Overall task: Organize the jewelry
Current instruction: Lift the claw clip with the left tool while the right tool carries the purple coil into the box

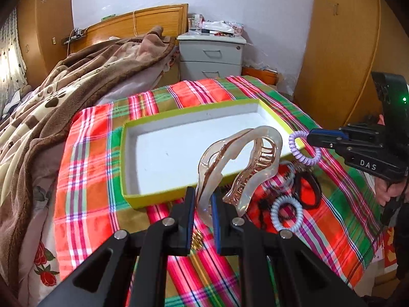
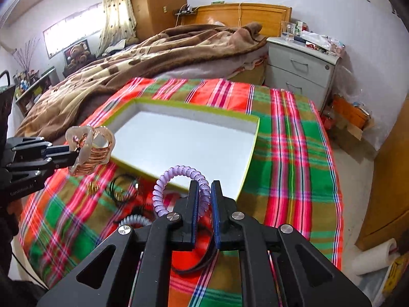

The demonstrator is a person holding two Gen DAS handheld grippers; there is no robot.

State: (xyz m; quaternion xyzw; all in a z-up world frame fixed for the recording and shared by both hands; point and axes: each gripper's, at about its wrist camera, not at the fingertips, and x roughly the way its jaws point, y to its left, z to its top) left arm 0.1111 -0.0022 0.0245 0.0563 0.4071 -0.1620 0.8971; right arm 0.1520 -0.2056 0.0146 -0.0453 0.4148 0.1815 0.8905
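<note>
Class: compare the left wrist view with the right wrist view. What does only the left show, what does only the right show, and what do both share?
Only left: the black hair tie lying on the cloth.
Only right: the window, the paper roll.
Both: the empty box, the plaid cloth, the left gripper shut on the claw clip, the right gripper shut on the purple coil tie, the white coil tie, the nightstand.

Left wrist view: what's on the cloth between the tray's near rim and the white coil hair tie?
Between the tray and white coil hair tie lies a black hair band, partly hidden by the held hair claw.
</note>
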